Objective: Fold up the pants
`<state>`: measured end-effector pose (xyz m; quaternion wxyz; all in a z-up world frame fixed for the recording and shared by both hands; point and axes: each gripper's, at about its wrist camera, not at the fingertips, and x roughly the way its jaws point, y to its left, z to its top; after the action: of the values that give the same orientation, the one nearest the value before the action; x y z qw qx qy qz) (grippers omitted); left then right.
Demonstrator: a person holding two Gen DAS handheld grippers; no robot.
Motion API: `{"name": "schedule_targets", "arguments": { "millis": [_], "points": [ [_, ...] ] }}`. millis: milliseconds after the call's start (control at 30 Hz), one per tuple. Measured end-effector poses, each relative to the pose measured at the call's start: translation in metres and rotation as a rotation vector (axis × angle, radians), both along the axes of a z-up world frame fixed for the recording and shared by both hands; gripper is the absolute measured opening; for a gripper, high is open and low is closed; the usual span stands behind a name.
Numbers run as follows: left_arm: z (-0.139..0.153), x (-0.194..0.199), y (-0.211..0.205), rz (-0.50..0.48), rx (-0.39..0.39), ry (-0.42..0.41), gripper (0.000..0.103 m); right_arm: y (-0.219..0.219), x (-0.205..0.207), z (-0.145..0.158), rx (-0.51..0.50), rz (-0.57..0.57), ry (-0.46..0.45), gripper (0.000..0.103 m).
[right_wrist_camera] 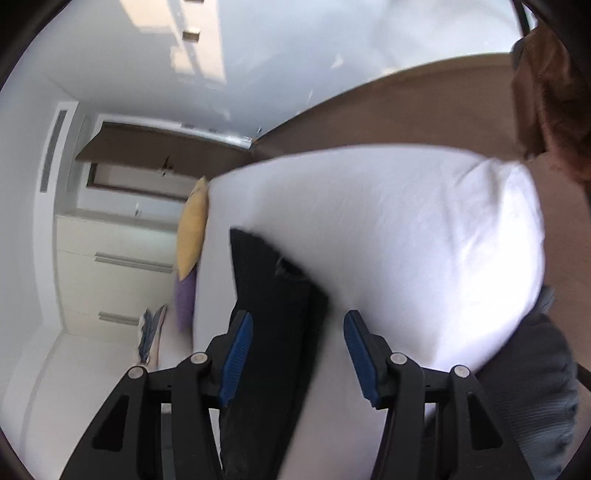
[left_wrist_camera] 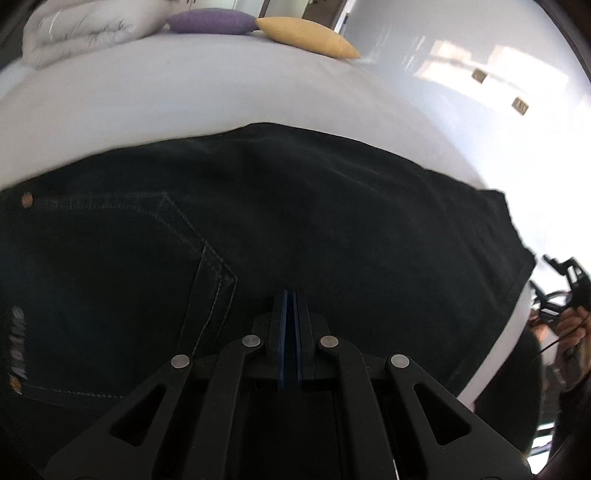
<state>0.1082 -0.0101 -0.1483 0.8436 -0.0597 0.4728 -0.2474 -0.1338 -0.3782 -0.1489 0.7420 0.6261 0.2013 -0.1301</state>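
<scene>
Folding dark pants on the bed

Lying flat across the white bed (left_wrist_camera: 184, 92), the dark pants (left_wrist_camera: 295, 206) show a back pocket (left_wrist_camera: 122, 266) face up, which suits a clean fold. The left tongs (left_wrist_camera: 290, 295) are clenched with nothing visibly between the pads, hovering low above the denim, probably ready to press or smooth it. The right tongs (right_wrist_camera: 297, 332) are released, jaws apart with a pant edge (right_wrist_camera: 269, 295) in the gap but no pad pressing on it, likely so the cloth lies settled. 2 cushions, purple (left_wrist_camera: 212, 21) and yellow (left_wrist_camera: 306, 37), sit well apart at the bed's far side.
</scene>
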Motion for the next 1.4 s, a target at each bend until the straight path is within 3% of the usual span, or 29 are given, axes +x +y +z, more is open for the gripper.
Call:
{"name": "schedule_targets", "arguments": {
  "millis": [100, 300, 367, 433, 467, 567, 800, 967, 1133, 1200, 1267, 1333, 1400],
  "points": [
    [-0.005, 0.004, 0.016, 0.018, -0.078, 0.039, 0.002, 0.003, 0.014, -0.007, 0.009, 0.035, -0.017, 0.055],
    [-0.007, 0.005, 0.014, 0.011, -0.06, 0.032, 0.002, -0.009, 0.026, -0.024, 0.107, -0.021, -0.102, 0.045],
    [-0.012, 0.007, 0.019, 0.013, -0.064, 0.033, 0.002, -0.013, 0.029, -0.024, 0.101, -0.022, -0.111, 0.038],
    [-0.013, 0.007, 0.018, 0.014, -0.069, 0.036, 0.002, -0.016, 0.031, -0.027, 0.099, -0.013, -0.101, 0.017],
    [-0.013, 0.008, 0.022, 0.013, -0.07, 0.038, 0.002, -0.018, 0.032, -0.03, 0.107, -0.008, -0.098, 0.013],
    [-0.011, 0.009, 0.027, 0.014, -0.074, 0.038, 0.002, -0.017, 0.032, -0.029, 0.095, 0.003, -0.104, 0.012],
    [-0.007, 0.014, 0.042, 0.013, -0.096, 0.049, 0.002, -0.005, 0.037, -0.003, -0.053, 0.009, -0.018, 0.012],
    [-0.005, 0.016, 0.045, 0.013, -0.102, 0.044, 0.002, 0.04, 0.059, 0.049, -0.339, 0.131, 0.051, 0.012],
    [-0.005, 0.018, 0.045, 0.02, -0.108, 0.044, 0.002, 0.177, 0.107, 0.1, -0.849, 0.432, 0.136, 0.012],
    [-0.002, 0.018, 0.045, 0.031, -0.107, 0.048, 0.002, 0.23, 0.122, 0.094, -1.029, 0.537, 0.18, 0.011],
    [0.003, 0.017, 0.046, 0.035, -0.114, 0.059, 0.002, 0.278, 0.141, 0.065, -1.182, 0.658, 0.274, 0.011],
    [0.007, 0.016, 0.045, 0.035, -0.155, 0.086, 0.003, 0.3, 0.153, 0.031, -1.255, 0.734, 0.379, 0.012],
    [0.008, 0.016, 0.042, 0.04, -0.211, 0.119, 0.003, 0.308, 0.151, 0.021, -1.328, 0.727, 0.381, 0.012]
  ]
}}
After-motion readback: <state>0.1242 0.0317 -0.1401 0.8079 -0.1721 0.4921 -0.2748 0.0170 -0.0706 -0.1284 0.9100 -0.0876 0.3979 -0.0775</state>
